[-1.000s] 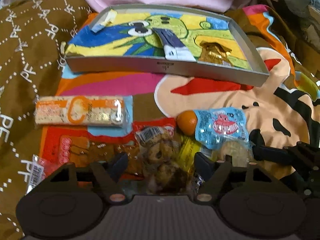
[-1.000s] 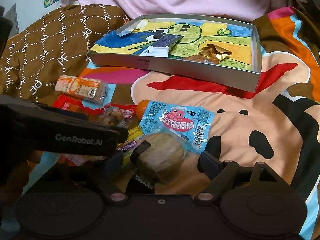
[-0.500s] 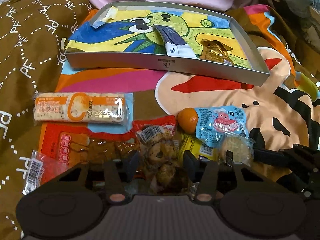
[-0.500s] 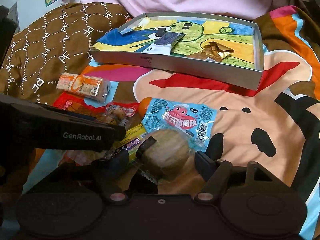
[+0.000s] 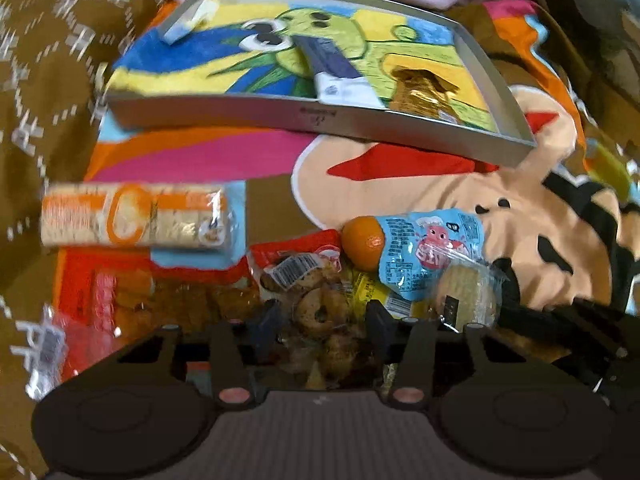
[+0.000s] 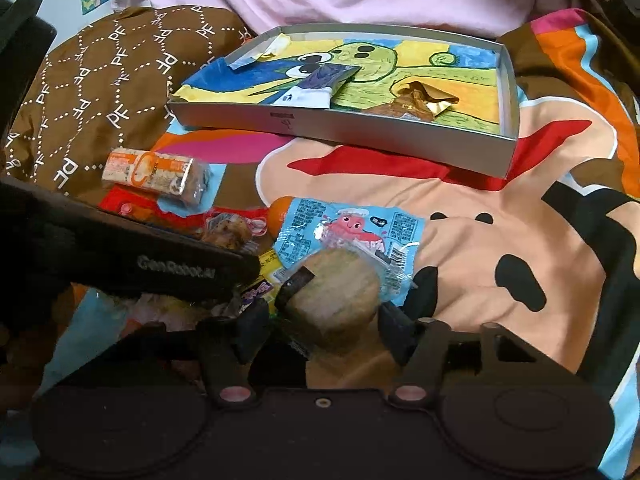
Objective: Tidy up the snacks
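Note:
Snacks lie piled on a colourful blanket in front of a grey tray (image 5: 312,118) (image 6: 360,136) with a cartoon liner. My left gripper (image 5: 324,322) is shut on a clear bag of ring cookies (image 5: 316,304). My right gripper (image 6: 324,322) has its jaws closing around a round wrapped cake (image 6: 334,292), touching or nearly so. A blue snack packet (image 5: 428,248) (image 6: 348,228), an orange (image 5: 362,242) and an orange cracker pack (image 5: 132,216) (image 6: 156,174) lie nearby.
The tray holds a dark blue-and-white packet (image 5: 340,76) (image 6: 316,88) and a gold-wrapped snack (image 5: 424,92) (image 6: 420,100). A red packet (image 5: 120,292) lies at the left. A brown patterned pillow (image 6: 100,80) lies left, pink cloth behind. The left gripper's body (image 6: 120,256) crosses the right view.
My left gripper's jaws have closed onto the cookie bag. My right gripper's jaws have narrowed around the round cake. Both views have crept slightly forward.

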Demonstrator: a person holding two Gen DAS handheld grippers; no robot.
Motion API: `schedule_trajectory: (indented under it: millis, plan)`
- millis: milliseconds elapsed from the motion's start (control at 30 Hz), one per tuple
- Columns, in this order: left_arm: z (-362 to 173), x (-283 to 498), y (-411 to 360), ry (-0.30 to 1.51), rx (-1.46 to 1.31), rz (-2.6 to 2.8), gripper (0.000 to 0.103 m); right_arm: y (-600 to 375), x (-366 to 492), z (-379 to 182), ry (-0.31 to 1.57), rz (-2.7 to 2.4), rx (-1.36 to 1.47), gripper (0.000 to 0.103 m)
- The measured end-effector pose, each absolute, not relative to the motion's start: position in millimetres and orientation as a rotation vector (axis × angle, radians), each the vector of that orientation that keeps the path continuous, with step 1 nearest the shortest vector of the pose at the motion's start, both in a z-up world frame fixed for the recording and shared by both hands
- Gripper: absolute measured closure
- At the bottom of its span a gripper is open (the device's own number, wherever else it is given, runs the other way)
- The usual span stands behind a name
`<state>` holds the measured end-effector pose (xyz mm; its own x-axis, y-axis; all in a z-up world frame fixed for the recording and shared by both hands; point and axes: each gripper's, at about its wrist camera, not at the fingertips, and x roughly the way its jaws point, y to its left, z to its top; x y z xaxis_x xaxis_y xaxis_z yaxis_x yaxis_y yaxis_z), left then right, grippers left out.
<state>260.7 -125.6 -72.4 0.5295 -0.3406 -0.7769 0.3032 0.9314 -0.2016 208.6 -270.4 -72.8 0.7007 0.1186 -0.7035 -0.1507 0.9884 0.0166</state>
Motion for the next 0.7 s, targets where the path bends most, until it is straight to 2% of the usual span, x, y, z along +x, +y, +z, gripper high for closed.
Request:
schedule_trajectory:
  millis: [233, 467, 700]
  plan:
    - [-70, 253, -112, 0.928, -0.101, -0.386, 0.059, -271, 206, -72, 0.768, 0.141, -0.045, 0.048]
    - [-65, 241, -106, 0.925, -0.099, -0.390, 0.061, -271, 204, -72, 0.754, 0.136, -0.047, 0.055]
    - [-58, 231, -105, 0.890, -0.090, -0.389, 0.063, -268, 201, -72, 0.731, 0.129, -0.077, 0.057]
